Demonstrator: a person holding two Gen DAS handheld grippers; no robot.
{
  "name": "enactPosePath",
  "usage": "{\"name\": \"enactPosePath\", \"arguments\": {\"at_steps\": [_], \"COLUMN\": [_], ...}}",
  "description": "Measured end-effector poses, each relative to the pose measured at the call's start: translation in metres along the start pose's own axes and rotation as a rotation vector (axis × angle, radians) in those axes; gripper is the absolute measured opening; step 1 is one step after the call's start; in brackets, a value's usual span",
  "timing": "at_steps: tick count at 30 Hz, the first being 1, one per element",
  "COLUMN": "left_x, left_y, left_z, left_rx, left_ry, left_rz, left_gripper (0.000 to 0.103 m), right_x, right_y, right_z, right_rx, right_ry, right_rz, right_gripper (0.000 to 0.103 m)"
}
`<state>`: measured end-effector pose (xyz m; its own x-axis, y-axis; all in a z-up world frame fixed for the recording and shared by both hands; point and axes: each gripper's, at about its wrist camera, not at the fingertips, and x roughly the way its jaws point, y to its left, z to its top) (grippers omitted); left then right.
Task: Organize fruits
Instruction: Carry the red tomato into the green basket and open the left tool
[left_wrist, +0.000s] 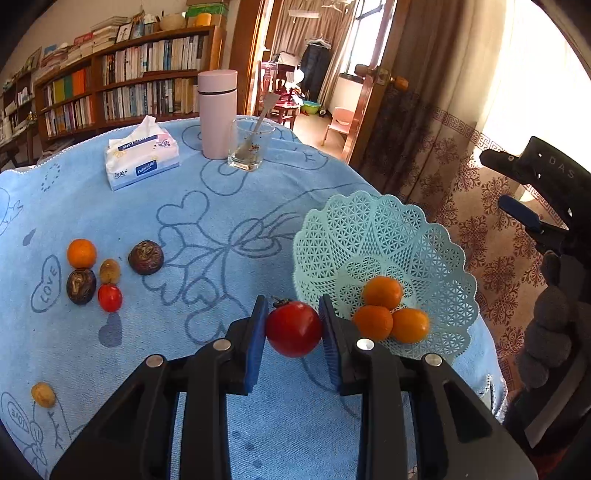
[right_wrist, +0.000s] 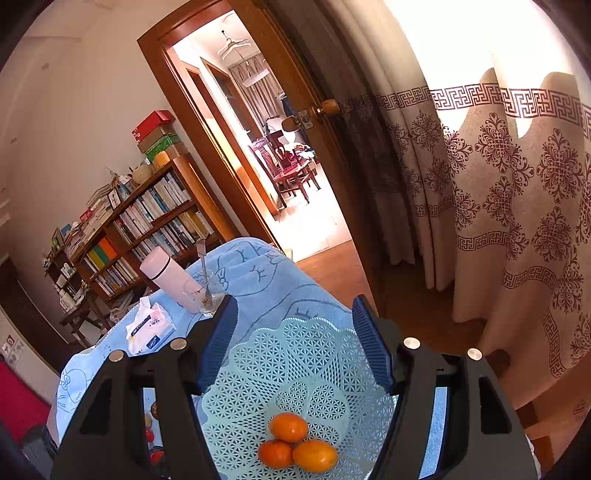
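Observation:
My left gripper (left_wrist: 293, 328) is shut on a red tomato (left_wrist: 294, 329) and holds it above the blue cloth, just left of the mint lattice basket (left_wrist: 373, 236). Three oranges (left_wrist: 382, 292) lie in the basket, seen also in the right wrist view (right_wrist: 289, 427). At the left lie an orange (left_wrist: 81, 253), two dark brown fruits (left_wrist: 146, 257), a small red tomato (left_wrist: 110, 297) and two yellowish fruits (left_wrist: 109, 271). My right gripper (right_wrist: 295, 343) is open and empty, above the basket (right_wrist: 295, 354); it shows at the right edge of the left wrist view (left_wrist: 532, 192).
A tissue pack (left_wrist: 142, 157), a pink flask (left_wrist: 217, 114) and a glass with a spoon (left_wrist: 249, 146) stand at the far side of the blue-clothed table (left_wrist: 207, 206). A patterned curtain (right_wrist: 509, 206) hangs on the right, a bookshelf and doorway behind.

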<state>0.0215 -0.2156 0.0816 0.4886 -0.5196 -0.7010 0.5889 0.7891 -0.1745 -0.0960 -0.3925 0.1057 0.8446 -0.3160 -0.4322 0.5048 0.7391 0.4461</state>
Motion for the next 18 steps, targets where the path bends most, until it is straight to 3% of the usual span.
{"name": "enactPosePath", "arguments": {"at_steps": [7, 8, 10, 18], "left_x": [0.028, 0.029, 0.027, 0.009], "left_y": [-0.030, -0.032, -0.033, -0.011], "left_z": [0.005, 0.006, 0.006, 0.009], "left_rx": [0.055, 0.056, 0.053, 0.044], "left_ry": [0.029, 0.025, 0.002, -0.065], "left_rz": [-0.053, -0.059, -0.051, 0.053], "left_gripper": [0.031, 0.035, 0.072, 0.079], "right_x": [-0.003, -0.003, -0.003, -0.002], "right_y": [-0.002, -0.002, -0.003, 0.005], "right_z": [0.002, 0.002, 0.002, -0.005], "right_rx": [0.015, 0.016, 0.019, 0.005], "right_ry": [0.004, 0.002, -0.001, 0.017], "right_rz": [0.020, 0.021, 0.021, 0.034], "right_gripper": [0.068, 0.069, 0.074, 0.080]}}
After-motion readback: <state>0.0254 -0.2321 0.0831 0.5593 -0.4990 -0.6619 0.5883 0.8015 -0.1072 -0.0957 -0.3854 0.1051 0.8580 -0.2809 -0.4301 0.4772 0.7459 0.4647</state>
